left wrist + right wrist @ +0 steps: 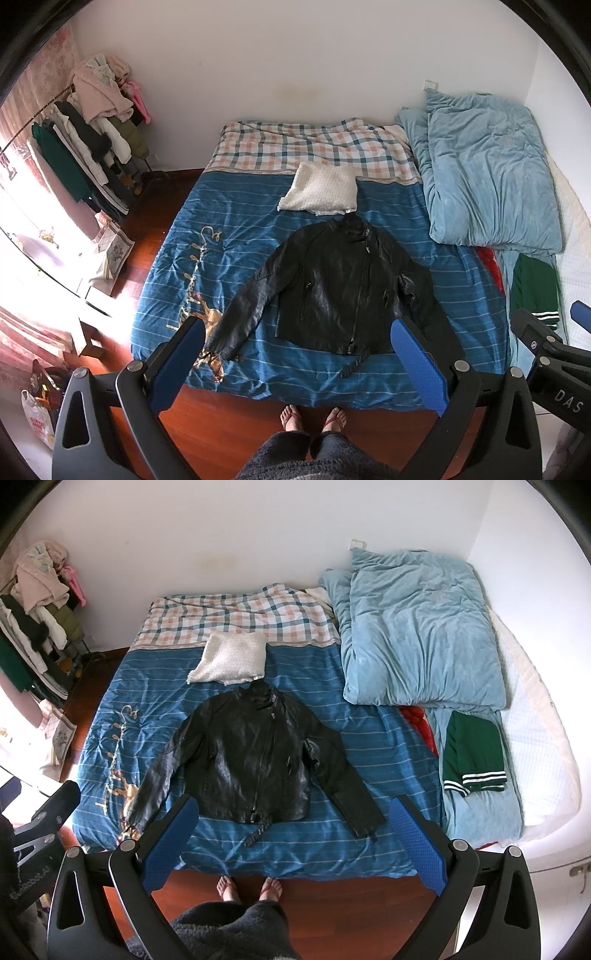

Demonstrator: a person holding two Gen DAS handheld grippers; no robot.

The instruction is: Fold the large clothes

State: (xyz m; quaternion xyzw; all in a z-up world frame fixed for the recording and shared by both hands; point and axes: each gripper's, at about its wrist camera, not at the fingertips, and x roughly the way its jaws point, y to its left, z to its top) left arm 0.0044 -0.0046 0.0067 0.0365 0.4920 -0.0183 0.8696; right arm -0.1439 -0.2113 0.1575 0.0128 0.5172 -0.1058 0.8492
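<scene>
A black leather jacket (338,288) lies flat, front up, sleeves spread, on the blue striped bedspread (236,236); it also shows in the right wrist view (251,760). My left gripper (301,332) is open and empty, held high above the foot of the bed. My right gripper (295,812) is open and empty, also high above the bed's near edge. Each gripper shows at the edge of the other's view: the right gripper (554,343) and the left gripper (55,812).
A folded white knit (321,188) lies just beyond the jacket's collar. A light blue duvet (487,173) and folded green garment (535,288) lie at right. A clothes rack (85,147) stands at left. The person's feet (314,417) stand on the wooden floor.
</scene>
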